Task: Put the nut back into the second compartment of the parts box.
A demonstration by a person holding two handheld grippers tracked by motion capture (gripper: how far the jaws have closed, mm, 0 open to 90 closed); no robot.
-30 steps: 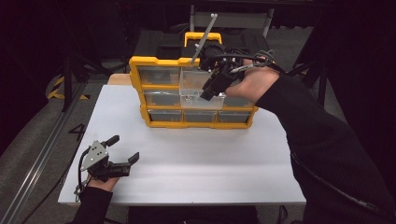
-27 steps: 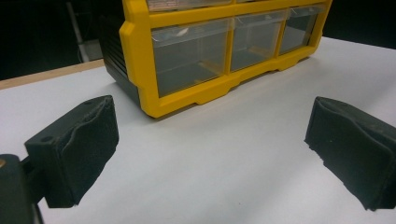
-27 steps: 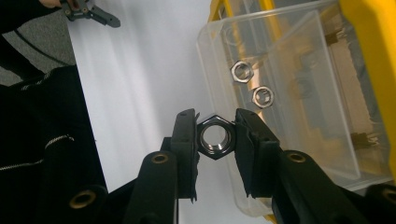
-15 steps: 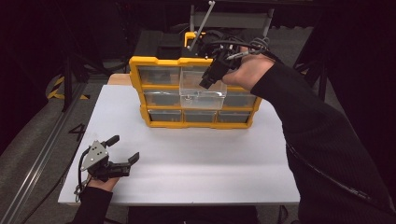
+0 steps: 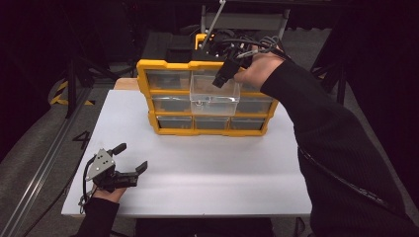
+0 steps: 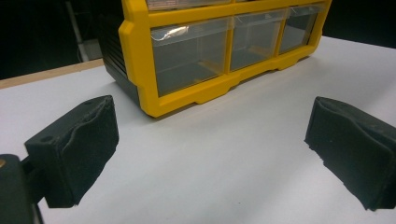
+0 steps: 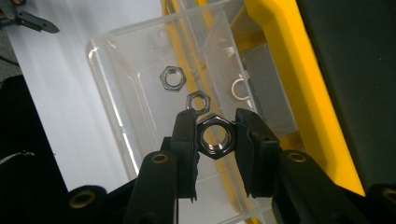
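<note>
A yellow organizer (image 5: 148, 89) with clear drawers stands at the back of the white table (image 5: 207, 168). Its top middle drawer (image 5: 215, 96) is pulled out. My right gripper (image 5: 225, 74) hovers just above that drawer, pointing down. In the right gripper view my right gripper (image 7: 215, 116) is shut on a steel hex nut (image 7: 215, 138), pinched flat-to-flat between both pads. Two more nuts (image 7: 172, 77) lie on the drawer floor (image 7: 126, 93) below it. My left gripper (image 5: 131, 157) rests open at the near left of the table, and its pads (image 6: 79, 140) have nothing between them.
The left gripper view faces the organizer's bottom row of drawers (image 6: 187, 56), which are pushed in, with bare table in between. A metal ring (image 7: 239, 88) shows through the clear plastic beside the open drawer. A stand and cables (image 5: 232, 42) crowd the space behind the organizer.
My right hand has shifted a little up the picture, toward the organizer's back, staying over the open drawer with the nut in its jaws. The left gripper has not moved.
</note>
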